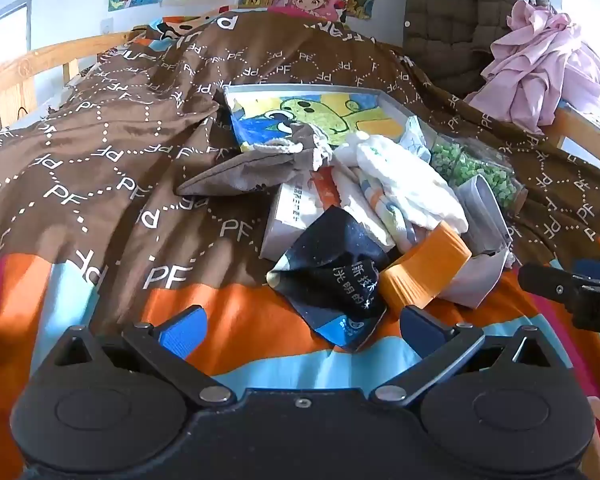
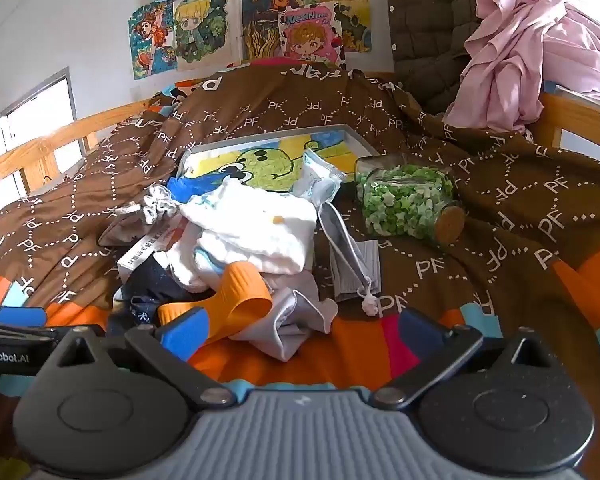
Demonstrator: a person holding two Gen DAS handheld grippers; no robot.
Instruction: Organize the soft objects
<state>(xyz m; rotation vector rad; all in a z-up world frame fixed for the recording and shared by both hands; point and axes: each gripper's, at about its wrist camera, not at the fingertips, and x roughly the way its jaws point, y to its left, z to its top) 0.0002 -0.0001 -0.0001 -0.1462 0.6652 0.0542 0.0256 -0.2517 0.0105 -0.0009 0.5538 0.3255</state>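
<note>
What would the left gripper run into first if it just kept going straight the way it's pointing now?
Most likely the dark navy cloth with white characters. It lies crumpled on the bedspread just ahead of the left gripper, whose jaws stand wide open and empty. The orange sock sits slightly right of that line; depth is hard to judge.

Right gripper [image 2: 302,330] is wide open, nothing between the jaws, hovering over a messy pile on the brown quilt [image 2: 440,268]. Orange silicone thing [image 2: 240,296] sits at 11 o'clock from it, white cloth [image 2: 256,232] at 12, and a tipped jar [image 2: 408,208] of green bits, maybe paper stars, at 1.
</note>
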